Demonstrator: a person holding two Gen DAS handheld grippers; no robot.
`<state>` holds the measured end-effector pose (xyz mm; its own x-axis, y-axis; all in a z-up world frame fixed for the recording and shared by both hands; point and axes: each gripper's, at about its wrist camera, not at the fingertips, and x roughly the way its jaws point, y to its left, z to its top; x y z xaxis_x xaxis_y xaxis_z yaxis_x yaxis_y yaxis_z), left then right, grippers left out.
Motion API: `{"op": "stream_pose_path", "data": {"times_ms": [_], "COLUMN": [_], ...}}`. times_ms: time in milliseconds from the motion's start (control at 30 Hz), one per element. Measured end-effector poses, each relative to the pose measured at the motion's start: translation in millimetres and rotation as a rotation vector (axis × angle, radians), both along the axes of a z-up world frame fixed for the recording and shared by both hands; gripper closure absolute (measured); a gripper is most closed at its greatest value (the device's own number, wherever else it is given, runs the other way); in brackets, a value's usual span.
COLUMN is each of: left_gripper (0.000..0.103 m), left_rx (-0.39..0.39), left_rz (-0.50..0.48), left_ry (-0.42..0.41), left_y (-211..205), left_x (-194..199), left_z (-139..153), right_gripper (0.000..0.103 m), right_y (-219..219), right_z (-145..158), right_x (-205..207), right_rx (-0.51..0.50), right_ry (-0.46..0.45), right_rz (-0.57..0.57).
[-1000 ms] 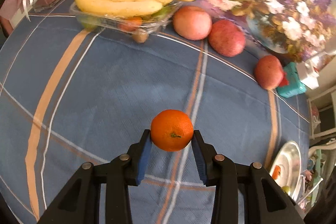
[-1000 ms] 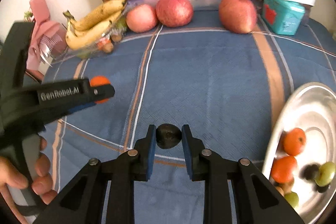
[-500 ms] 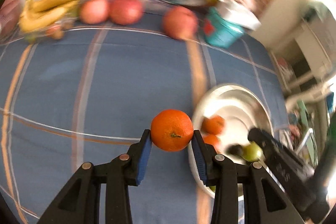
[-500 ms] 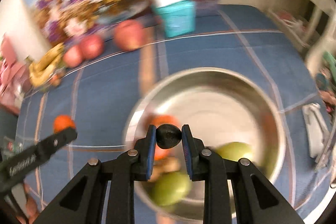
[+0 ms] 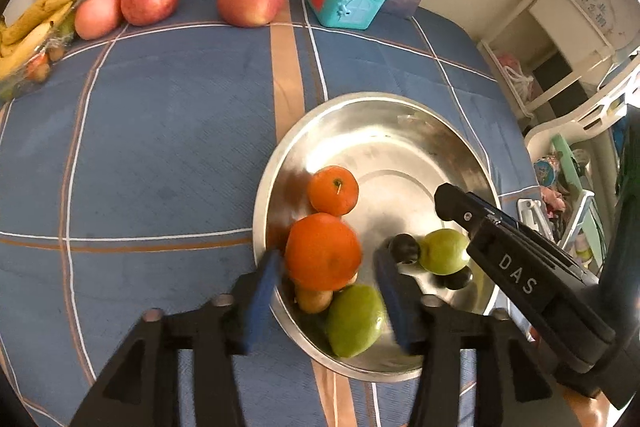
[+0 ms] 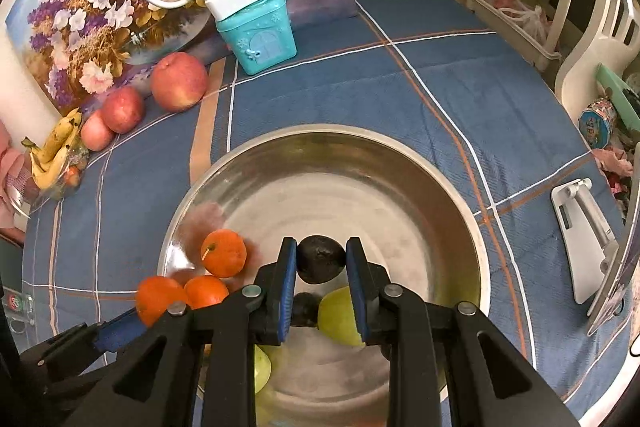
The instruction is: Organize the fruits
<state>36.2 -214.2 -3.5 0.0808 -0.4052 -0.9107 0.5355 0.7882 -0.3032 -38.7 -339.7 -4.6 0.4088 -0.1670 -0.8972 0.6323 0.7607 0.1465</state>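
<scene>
A steel bowl (image 5: 360, 101) (image 6: 320, 131) sits on the blue checked tablecloth, holding oranges (image 5: 333, 190), green fruits (image 5: 443, 251), dark plums and a small brown fruit. My left gripper (image 5: 329, 261) hovers over the bowl's near left rim. Its jaws are opening, and a blurred orange (image 5: 322, 251) (image 6: 160, 299) lies between them with a gap to the right pad. My right gripper (image 6: 321, 247) is above the middle of the bowl, shut on a dark plum (image 6: 320, 259). It shows in the left wrist view as a black arm (image 5: 500, 243).
Three red apples (image 5: 251, 1) and bananas (image 5: 28, 27) in a clear tray line the far edge below a floral picture. A teal box (image 6: 260, 35) carries a white power strip. A white stand (image 6: 580, 247) lies right of the bowl, near the table edge.
Both grippers swung right from the open cloth to above the bowl. The left jaws have spread off the orange; the right still clamps the plum.
</scene>
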Motion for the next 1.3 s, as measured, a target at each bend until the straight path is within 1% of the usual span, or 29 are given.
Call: {"op": "stream_pose_path", "data": {"times_ms": [133, 233, 300, 333, 367, 433, 500, 533, 567, 633, 700, 767, 867, 1000, 1200, 1300], "left_gripper": [0.042, 0.042, 0.038, 0.033, 0.030, 0.024, 0.017, 0.012, 0.006, 0.000, 0.000, 0.000, 0.000, 0.000, 0.000, 0.000], "left_rx": [-0.002, -0.004, 0.000, 0.001, 0.005, 0.023, 0.052, 0.065, 0.070, 0.079, 0.090, 0.114, 0.137, 0.174, 0.228, 0.269], "left_rz": [-0.003, 0.017, 0.037, 0.048, 0.061, 0.088, 0.123, 0.141, 0.155, 0.182, 0.206, 0.226, 0.243, 0.238, 0.261, 0.267], "left_ry": [-0.001, -0.009, -0.023, -0.030, -0.038, -0.054, -0.086, -0.103, -0.117, -0.138, -0.164, -0.180, -0.200, -0.223, -0.239, -0.274], "left_y": [6.0, 15.9, 22.7, 27.4, 32.9, 43.9, 56.4, 63.9, 70.1, 81.8, 93.4, 104.9, 119.4, 129.6, 144.6, 149.8], "left_x": [-2.5, -3.2, -2.5, -2.4, -2.0, -1.3, -0.8, -0.8, -1.0, -1.4, -1.6, -2.0, -5.2, -13.4, -26.2, -33.6], "left_z": [1.4, 4.4, 7.5, 9.2, 10.5, 11.5, 12.1, 12.3, 12.6, 12.9, 11.9, 10.4, 7.5, 5.1, 5.6, 8.5], "right_gripper": [0.073, 0.073, 0.072, 0.069, 0.062, 0.051, 0.050, 0.046, 0.038, 0.030, 0.026, 0.015, 0.013, 0.013, 0.013, 0.013], "right_y": [2.1, 5.9, 9.5, 12.3, 15.9, 22.4, 29.9, 33.8, 38.9, 47.9, 59.5, 68.7, 82.3, 95.0, 116.8, 124.4], "right_z": [1.6, 4.0, 6.2, 7.5, 9.0, 11.7, 14.5, 15.8, 17.3, 19.3, 20.2, 20.7, 21.3, 19.4, 16.6, 15.5], "right_x": [-1.8, -2.8, -3.7, -4.6, -5.5, -7.6, -10.0, -11.4, -12.9, -15.2, -18.0, -20.9, -25.7, -31.6, -42.0, -46.8], "right_rx": [-0.007, -0.012, -0.016, -0.021, -0.029, -0.045, -0.055, -0.061, -0.072, -0.092, -0.110, -0.128, -0.153, -0.151, -0.164, -0.161], "right_ry": [0.000, 0.005, 0.006, 0.008, 0.012, 0.017, 0.019, 0.020, 0.020, 0.023, 0.022, 0.026, 0.034, 0.032, 0.042, 0.043], "right_rz": [0.002, 0.009, 0.014, 0.018, 0.021, 0.027, 0.040, 0.046, 0.054, 0.065, 0.090, 0.105, 0.126, 0.141, 0.161, 0.158]}}
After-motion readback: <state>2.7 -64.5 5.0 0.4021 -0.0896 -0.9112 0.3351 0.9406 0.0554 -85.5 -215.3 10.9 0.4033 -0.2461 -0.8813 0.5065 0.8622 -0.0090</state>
